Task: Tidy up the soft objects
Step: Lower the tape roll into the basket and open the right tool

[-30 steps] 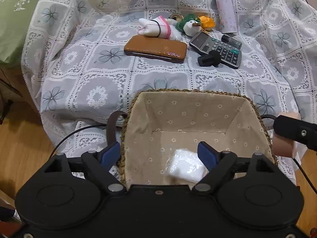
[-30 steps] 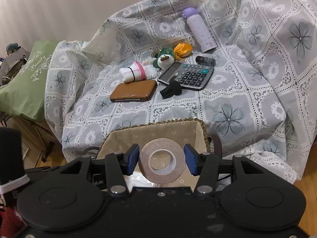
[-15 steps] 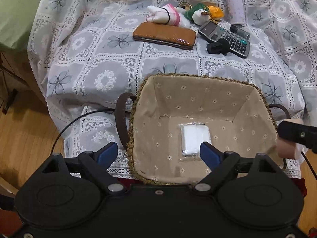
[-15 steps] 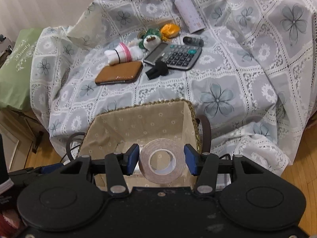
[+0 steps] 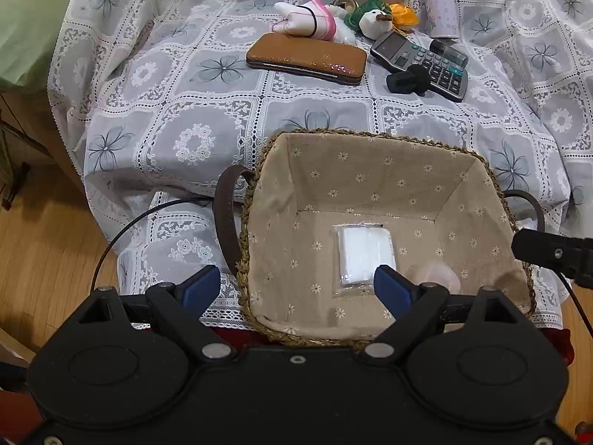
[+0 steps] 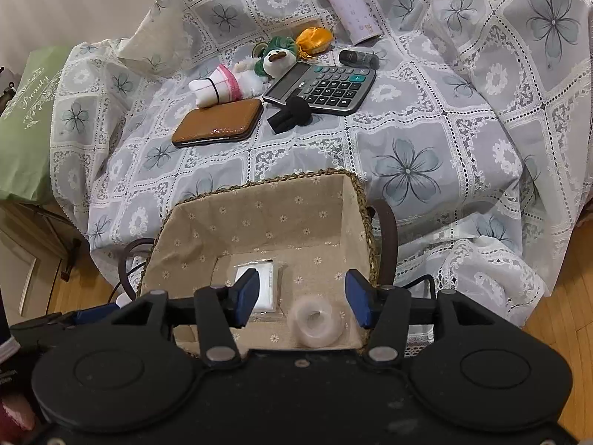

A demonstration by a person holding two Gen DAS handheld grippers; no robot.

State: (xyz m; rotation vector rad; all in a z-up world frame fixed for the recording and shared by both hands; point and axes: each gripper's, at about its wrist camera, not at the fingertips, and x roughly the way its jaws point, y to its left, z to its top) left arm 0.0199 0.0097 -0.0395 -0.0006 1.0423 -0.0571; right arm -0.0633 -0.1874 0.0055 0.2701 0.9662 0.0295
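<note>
A woven basket (image 5: 255,193) (image 6: 359,193) with a flowered cloth lining stands at the bed's near edge. On its floor lie a white packet in clear wrap (image 5: 365,256) (image 6: 267,285) and a tape roll (image 6: 315,320), blurred, near the front wall. My right gripper (image 6: 302,291) hangs over the basket with its jaws opening and nothing between them; the roll is below them. My left gripper (image 5: 296,285) is open and empty over the basket's near left rim. A pink-and-white plush (image 5: 307,22) and a green-and-white plush (image 5: 370,18) lie farther back on the bed.
A brown wallet (image 5: 307,59), a calculator (image 5: 422,65), a black clip-like piece (image 5: 407,79), an orange item (image 5: 404,15) and a lilac bottle (image 5: 439,0) lie on the lace cover. A green pillow (image 5: 26,29) is at the left. Wood floor lies on both sides.
The right gripper held the tape roll between its pads; now its jaws stand apart and the roll has dropped into the basket. Both cameras tipped down toward the basket.
</note>
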